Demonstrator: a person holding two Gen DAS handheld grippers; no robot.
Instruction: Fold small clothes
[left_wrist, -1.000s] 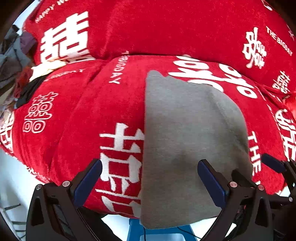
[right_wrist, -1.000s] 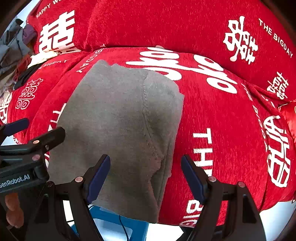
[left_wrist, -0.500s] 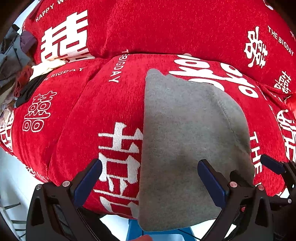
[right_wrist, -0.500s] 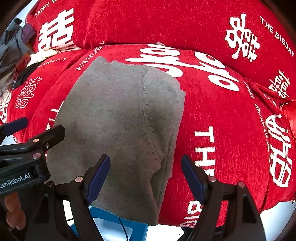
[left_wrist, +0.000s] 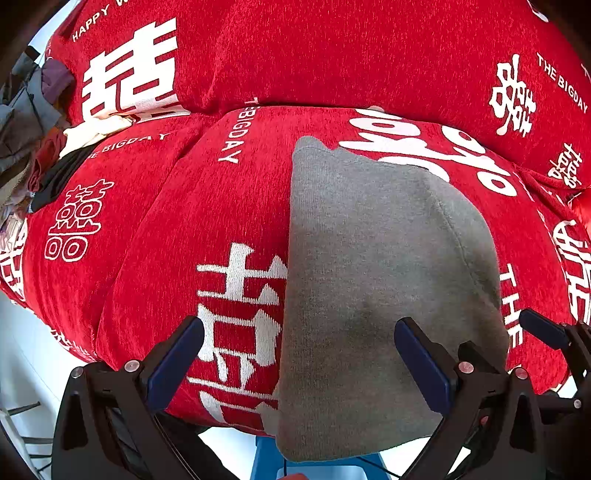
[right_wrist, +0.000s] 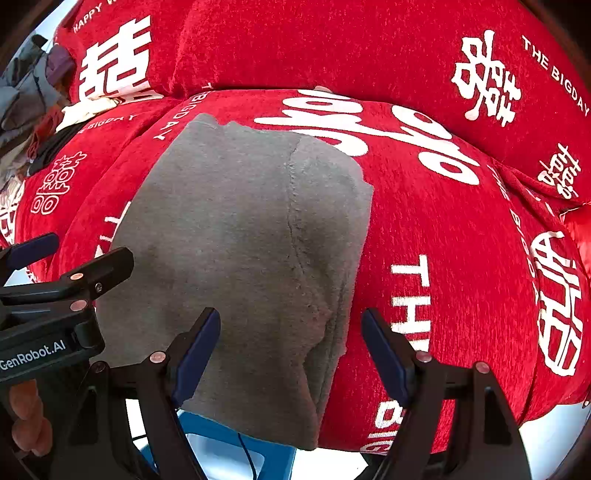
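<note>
A grey garment (left_wrist: 373, 280) lies flat on a red sofa seat (left_wrist: 207, 229) printed with white characters, its near end hanging over the front edge. It also shows in the right wrist view (right_wrist: 240, 258), with a seam running down its right part. My left gripper (left_wrist: 299, 365) is open and empty, hovering over the garment's near left edge. My right gripper (right_wrist: 291, 354) is open and empty over the garment's near right side. The left gripper also shows at the left of the right wrist view (right_wrist: 55, 266).
A red back cushion (left_wrist: 332, 55) rises behind the seat. A heap of mixed clothes (left_wrist: 33, 122) lies at the far left of the sofa. A blue object (right_wrist: 236, 450) stands on the floor below the seat's front edge.
Both grippers have stayed open and nearly still. The view has shifted only slightly, the garment lying as before.
</note>
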